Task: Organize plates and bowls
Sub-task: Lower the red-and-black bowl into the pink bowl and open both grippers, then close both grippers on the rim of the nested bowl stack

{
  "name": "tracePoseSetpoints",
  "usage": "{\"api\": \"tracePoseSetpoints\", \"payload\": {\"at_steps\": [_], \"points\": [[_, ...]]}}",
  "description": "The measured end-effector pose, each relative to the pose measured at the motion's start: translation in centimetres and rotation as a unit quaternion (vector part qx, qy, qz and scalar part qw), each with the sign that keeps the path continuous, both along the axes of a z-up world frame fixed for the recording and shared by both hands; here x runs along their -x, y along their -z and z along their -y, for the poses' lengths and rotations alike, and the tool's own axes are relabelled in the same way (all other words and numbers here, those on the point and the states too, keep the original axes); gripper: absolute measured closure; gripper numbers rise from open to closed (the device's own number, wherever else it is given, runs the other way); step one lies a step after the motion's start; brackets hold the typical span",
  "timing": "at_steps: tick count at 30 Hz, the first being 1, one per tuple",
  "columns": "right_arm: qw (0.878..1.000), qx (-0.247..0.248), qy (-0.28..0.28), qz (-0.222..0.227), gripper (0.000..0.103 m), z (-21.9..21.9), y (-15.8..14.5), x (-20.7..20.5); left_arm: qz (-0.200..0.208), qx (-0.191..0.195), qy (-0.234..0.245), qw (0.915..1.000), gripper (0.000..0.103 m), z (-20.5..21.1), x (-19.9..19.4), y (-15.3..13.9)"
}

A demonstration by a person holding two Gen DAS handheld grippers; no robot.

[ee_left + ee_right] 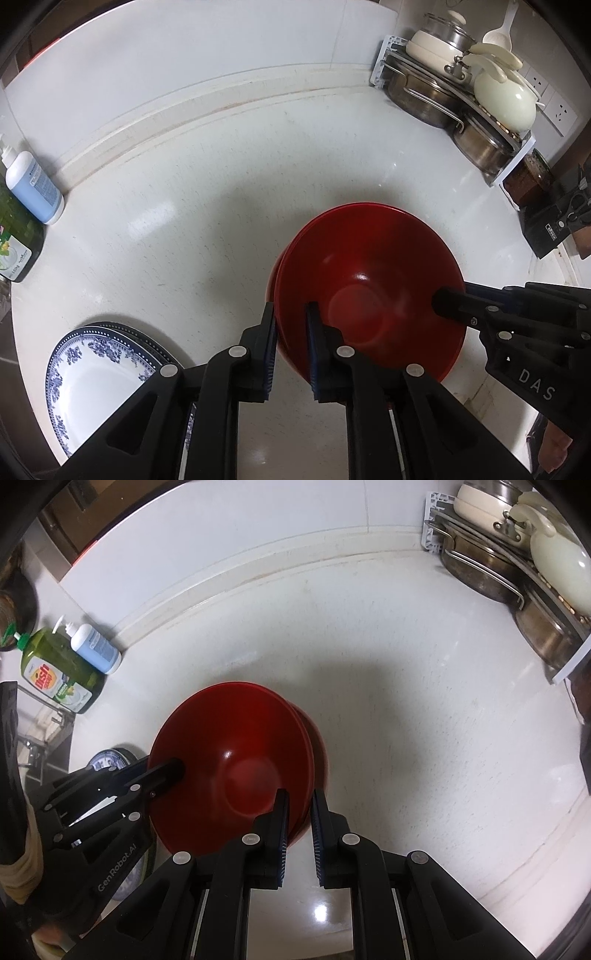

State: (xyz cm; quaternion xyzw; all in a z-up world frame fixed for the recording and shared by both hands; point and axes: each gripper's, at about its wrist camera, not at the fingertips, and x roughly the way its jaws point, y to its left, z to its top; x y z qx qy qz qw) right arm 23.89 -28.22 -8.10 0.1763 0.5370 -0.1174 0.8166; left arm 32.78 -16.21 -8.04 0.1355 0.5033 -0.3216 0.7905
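A red bowl (369, 280) (229, 738) is held by its rim from two opposite sides. My left gripper (291, 314) is shut on the near-left rim, one pad inside the bowl and one outside. My right gripper (299, 801) is shut on the opposite rim in the same way. Each gripper shows in the other's view: the right gripper (443, 302) and the left gripper (166, 775). Under the held bowl the rim of another red bowl (275, 273) (319, 746) peeks out, nested; I cannot tell whether they touch. Blue-and-white plates (96, 369) (107, 760) lie stacked at the left.
The white counter (184, 229) runs to a raised back ledge. A white pump bottle (33, 184) and green dish soap (55, 668) stand at the left. A rack of metal pots and cream lids (461, 92) fills the back right corner, with a black knife block (554, 225) beside it.
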Motion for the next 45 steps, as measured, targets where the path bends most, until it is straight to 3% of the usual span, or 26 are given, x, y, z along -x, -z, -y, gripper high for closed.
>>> {"api": "tracePoseSetpoints", "payload": {"at_steps": [10,17,21,35,39,45], "points": [[1.000,0.001,-0.010,-0.005,0.088,0.0,0.3,0.0,-0.007,-0.004,-0.001,1.0000,0.084,0.1,-0.1,0.3],[1.000,0.007,-0.016,-0.012,0.086,-0.2,0.7,-0.1,0.007,-0.003,-0.003,1.0000,0.070,0.1,0.0,-0.1],[1.000,0.000,-0.012,-0.013,0.076,0.0,0.9,0.0,0.012,0.003,-0.005,0.9999,0.064,-0.2,0.0,-0.6],[0.998,0.030,0.022,0.044,0.072,-0.2,-2.1,1.3,0.059,0.020,-0.024,0.9977,0.045,-1.9,-0.1,-3.5],[0.996,0.046,0.037,0.065,0.062,-0.2,-2.9,1.4,0.080,0.017,-0.033,0.9961,0.039,-2.4,-0.3,-4.0],[0.994,0.062,0.048,0.073,0.058,-0.2,-2.9,1.1,0.092,-0.002,-0.040,0.9949,0.036,-2.7,-0.5,-3.1]]}}
